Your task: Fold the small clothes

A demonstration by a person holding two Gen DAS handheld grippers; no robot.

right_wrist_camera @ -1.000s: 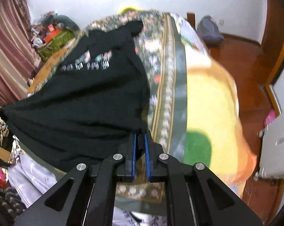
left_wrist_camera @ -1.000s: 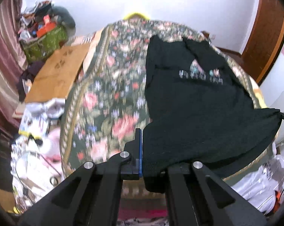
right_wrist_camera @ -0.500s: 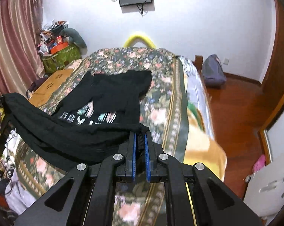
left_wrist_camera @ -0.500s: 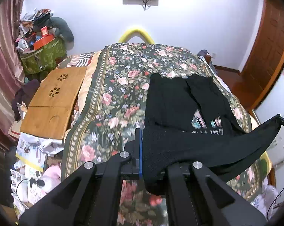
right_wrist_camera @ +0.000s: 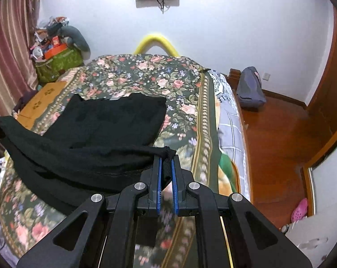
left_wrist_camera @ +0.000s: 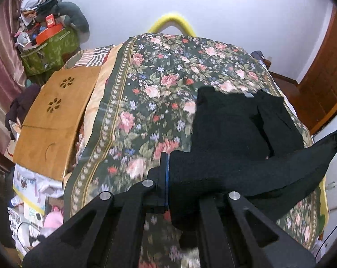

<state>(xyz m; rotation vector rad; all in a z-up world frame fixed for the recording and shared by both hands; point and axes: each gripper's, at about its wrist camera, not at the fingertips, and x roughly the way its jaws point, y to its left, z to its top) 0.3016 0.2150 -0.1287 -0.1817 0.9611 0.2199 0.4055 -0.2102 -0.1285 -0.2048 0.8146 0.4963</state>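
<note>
The hem of the black garment (right_wrist_camera: 114, 120), clamped by the left hand-held gripper (left_wrist_camera: 168, 178) and right hand-held gripper (right_wrist_camera: 166, 167), is now carried over the printed chest (no longer visible) toward the collar on the bed (right_wrist_camera: 181, 78), so the fold is judged half done.

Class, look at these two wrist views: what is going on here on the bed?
A person is folding a black garment on a floral bedspread with two hand-held grippers. The left hand-held gripper and the right hand-held gripper are each shut on a corner of the hem, which is lifted and stretched between them above the part lying flat. The fold is not yet laid down.
</note>
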